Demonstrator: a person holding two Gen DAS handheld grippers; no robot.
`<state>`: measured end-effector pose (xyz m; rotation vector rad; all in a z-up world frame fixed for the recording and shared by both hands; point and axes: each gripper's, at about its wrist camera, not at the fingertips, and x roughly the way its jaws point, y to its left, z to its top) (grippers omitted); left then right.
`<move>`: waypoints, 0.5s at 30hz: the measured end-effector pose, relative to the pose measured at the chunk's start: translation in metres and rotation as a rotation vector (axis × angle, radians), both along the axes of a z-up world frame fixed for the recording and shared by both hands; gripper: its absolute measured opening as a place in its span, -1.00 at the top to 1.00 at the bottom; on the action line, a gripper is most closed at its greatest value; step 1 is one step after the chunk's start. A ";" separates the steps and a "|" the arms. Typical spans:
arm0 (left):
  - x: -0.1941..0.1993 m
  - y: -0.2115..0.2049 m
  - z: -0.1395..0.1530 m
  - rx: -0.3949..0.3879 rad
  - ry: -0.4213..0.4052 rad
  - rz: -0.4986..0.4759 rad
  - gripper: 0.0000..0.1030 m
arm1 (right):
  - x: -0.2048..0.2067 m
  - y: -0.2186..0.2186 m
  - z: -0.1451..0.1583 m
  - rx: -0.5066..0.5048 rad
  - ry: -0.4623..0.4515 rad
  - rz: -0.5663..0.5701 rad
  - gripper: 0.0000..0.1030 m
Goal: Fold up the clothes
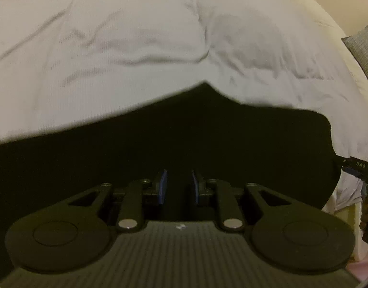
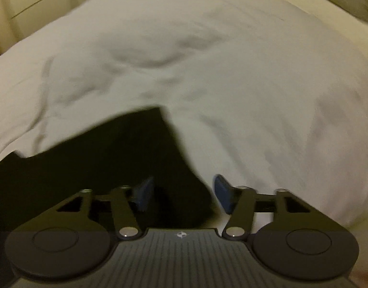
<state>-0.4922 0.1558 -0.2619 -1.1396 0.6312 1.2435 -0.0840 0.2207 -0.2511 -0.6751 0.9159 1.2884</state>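
The black cloth garment [image 1: 160, 148] lies flat on the white bed sheet [image 1: 136, 48] directly under both parted, empty claws, left claw [image 1: 178, 187] narrower than right claw [image 2: 181, 195], probably ready to pinch its edge.

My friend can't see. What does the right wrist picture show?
A black garment lies on a rumpled white bedsheet, filling the lower left. The right gripper sits over the garment's edge with its blue-padded jaws apart, one pad over the black cloth and one over the sheet. The picture is blurry.
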 end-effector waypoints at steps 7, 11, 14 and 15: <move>-0.003 -0.006 -0.005 -0.009 0.043 -0.019 0.67 | 0.030 -0.010 -0.023 -0.044 0.171 -0.117 0.53; -0.011 -0.023 0.003 0.000 0.096 -0.044 0.67 | 0.008 -0.008 -0.025 -0.094 -0.043 -0.076 -0.12; -0.023 -0.037 0.011 0.022 0.111 -0.044 0.67 | -0.028 -0.010 0.002 -0.020 -0.267 -0.009 -0.13; -0.028 -0.040 0.013 0.031 0.110 -0.037 0.67 | -0.040 -0.013 0.012 0.021 -0.307 0.007 -0.11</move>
